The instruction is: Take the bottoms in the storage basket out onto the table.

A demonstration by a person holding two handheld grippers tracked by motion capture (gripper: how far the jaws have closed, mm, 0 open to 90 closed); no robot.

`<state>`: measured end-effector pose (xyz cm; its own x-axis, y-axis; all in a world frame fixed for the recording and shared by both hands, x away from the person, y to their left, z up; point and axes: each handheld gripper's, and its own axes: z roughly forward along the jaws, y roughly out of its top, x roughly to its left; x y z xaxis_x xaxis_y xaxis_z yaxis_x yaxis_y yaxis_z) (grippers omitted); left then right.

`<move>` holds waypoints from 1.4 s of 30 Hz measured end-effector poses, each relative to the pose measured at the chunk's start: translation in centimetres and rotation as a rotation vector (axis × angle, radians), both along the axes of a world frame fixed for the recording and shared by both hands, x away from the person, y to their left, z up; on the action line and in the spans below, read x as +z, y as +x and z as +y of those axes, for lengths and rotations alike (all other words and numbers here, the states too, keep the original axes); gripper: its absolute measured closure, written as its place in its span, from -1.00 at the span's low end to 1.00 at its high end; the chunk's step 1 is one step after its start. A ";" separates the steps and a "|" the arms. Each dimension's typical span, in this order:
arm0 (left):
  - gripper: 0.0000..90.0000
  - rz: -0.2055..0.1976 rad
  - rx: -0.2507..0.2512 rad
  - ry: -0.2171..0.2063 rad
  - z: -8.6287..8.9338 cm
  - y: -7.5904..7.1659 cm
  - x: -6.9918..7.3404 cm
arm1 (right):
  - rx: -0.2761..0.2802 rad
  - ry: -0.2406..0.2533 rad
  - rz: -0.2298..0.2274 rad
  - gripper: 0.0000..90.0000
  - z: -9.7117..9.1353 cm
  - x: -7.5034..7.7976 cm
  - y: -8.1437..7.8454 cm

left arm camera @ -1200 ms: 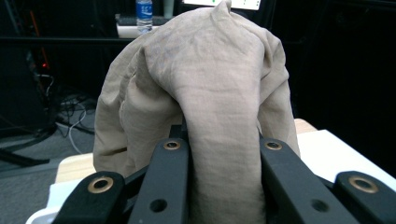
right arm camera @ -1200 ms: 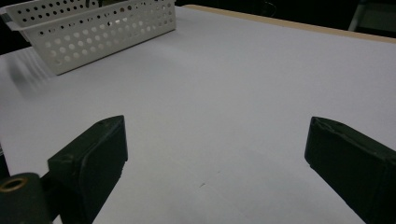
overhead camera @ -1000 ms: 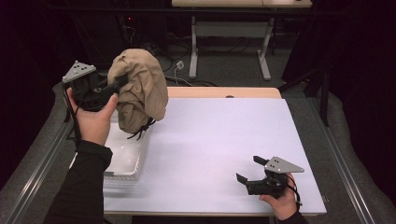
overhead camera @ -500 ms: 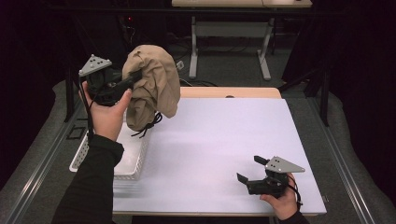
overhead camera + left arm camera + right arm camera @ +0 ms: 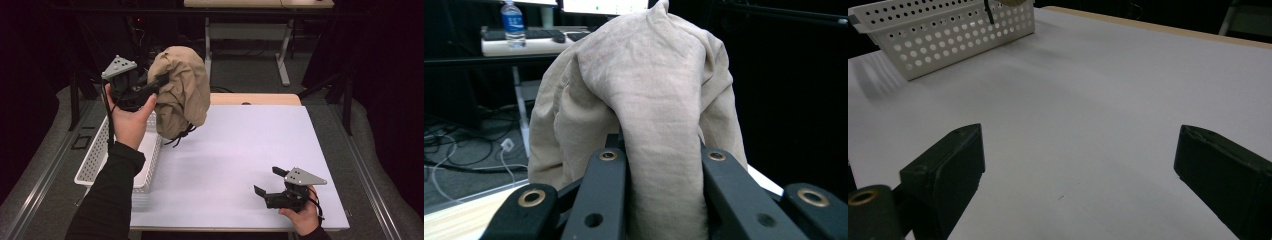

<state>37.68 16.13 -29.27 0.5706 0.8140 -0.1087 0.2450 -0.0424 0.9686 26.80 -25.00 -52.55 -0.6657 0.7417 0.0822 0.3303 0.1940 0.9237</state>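
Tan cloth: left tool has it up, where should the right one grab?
Probably the hanging lower edge of the cloth, near the dark cords, coming from the table side. The left tool pinches a fold near the top, so the rest hangs bunched and free above the basket. The right tool rests open on the table.

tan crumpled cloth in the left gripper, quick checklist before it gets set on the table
1. Left gripper shut on the tan crumpled cloth: ok.
2. Cloth lifted free of the white perforated plastic basket: ok.
3. Dark drawstrings hanging loose, could drag: not ok.
4. White table top bare where the cloth would land: ok.
5. Right gripper open, low near the front edge: ok.
6. Grip firmness: cannot tell.
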 end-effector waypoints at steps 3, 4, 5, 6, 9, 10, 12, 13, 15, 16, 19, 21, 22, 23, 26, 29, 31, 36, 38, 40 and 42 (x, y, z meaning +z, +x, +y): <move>0.79 0.005 -0.020 -0.001 -0.7 0.0 -0.4 | 0.000 0.002 -0.002 -0.87 0.0 0.0 0.0; 0.79 0.007 -0.023 -0.002 -0.9 0.0 -0.6 | -0.001 0.004 -0.002 -0.87 -0.1 0.0 0.0; 0.79 0.011 -0.029 -0.001 -1.1 0.0 -0.8 | -0.002 0.005 -0.002 -0.87 -0.1 0.0 0.0; 0.79 0.015 -0.032 -0.002 -1.3 0.0 -0.9 | -0.001 0.003 -0.003 -0.87 -0.1 0.0 0.0; 0.79 0.024 -0.042 0.001 -1.6 0.1 -1.4 | 0.000 0.003 -0.004 -0.87 -0.1 0.0 0.0; 0.79 0.029 -0.044 0.000 -1.7 0.1 -1.6 | 0.000 0.003 -0.004 -0.87 -0.1 0.0 0.0; 0.79 0.035 -0.050 -0.003 -1.8 0.1 -2.0 | 0.000 0.004 -0.005 -0.87 -0.1 0.0 0.0; 0.79 0.042 -0.052 -0.007 -1.9 0.1 -2.3 | 0.000 0.003 -0.004 -0.87 -0.1 0.0 0.0; 0.79 0.049 -0.057 -0.009 -2.1 0.2 -2.8 | -0.001 0.004 -0.004 -0.87 -0.1 0.0 0.0; 0.79 0.052 -0.060 -0.004 -2.2 0.2 -3.0 | -0.002 0.005 -0.003 -0.87 -0.1 0.0 0.0; 0.79 0.065 -0.065 -0.003 -2.5 0.3 -3.6 | -0.001 0.003 -0.004 -0.87 -0.1 0.0 0.0; 0.79 0.072 -0.070 -0.004 -2.7 0.4 -4.0 | 0.000 0.002 -0.005 -0.87 -0.1 0.0 0.0; 0.79 0.077 -0.072 -0.004 -2.8 0.4 -4.2 | -0.001 0.002 -0.004 -0.87 -0.1 0.0 0.0; 0.79 0.082 -0.073 -0.007 -2.9 0.4 -4.4 | -0.002 0.003 -0.004 -0.87 -0.1 0.0 0.0; 0.79 0.094 -0.079 -0.005 -3.1 0.5 -5.1 | -0.002 0.005 -0.003 -0.87 -0.1 0.0 0.0; 0.79 0.104 -0.081 -0.001 -3.4 0.6 -5.7 | -0.002 0.005 -0.002 -0.87 -0.1 0.0 0.0; 0.79 0.113 -0.085 0.001 -3.5 0.6 -6.1 | -0.002 0.004 -0.003 -0.87 -0.1 0.0 0.0; 0.79 0.132 -0.095 -0.002 -3.8 0.8 -7.2 | -0.003 0.007 -0.003 -0.86 -0.1 0.0 0.0; 0.79 0.136 -0.099 -0.002 -4.0 0.8 -7.5 | -0.003 0.004 -0.002 -0.86 -0.1 0.0 0.0; 0.79 0.140 -0.104 0.001 -4.3 0.7 -7.7 | -0.001 0.004 -0.003 -0.86 -0.1 0.0 0.0; 0.79 0.140 -0.111 -0.004 -4.5 0.7 -7.9 | -0.002 0.005 -0.002 -0.86 -0.1 0.0 0.0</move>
<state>38.34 11.59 -37.22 0.6363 0.7461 -0.1963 0.3712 -0.0731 0.9257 26.81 -25.14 -52.52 -0.6642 0.7428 0.0842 0.3285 0.1888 0.9254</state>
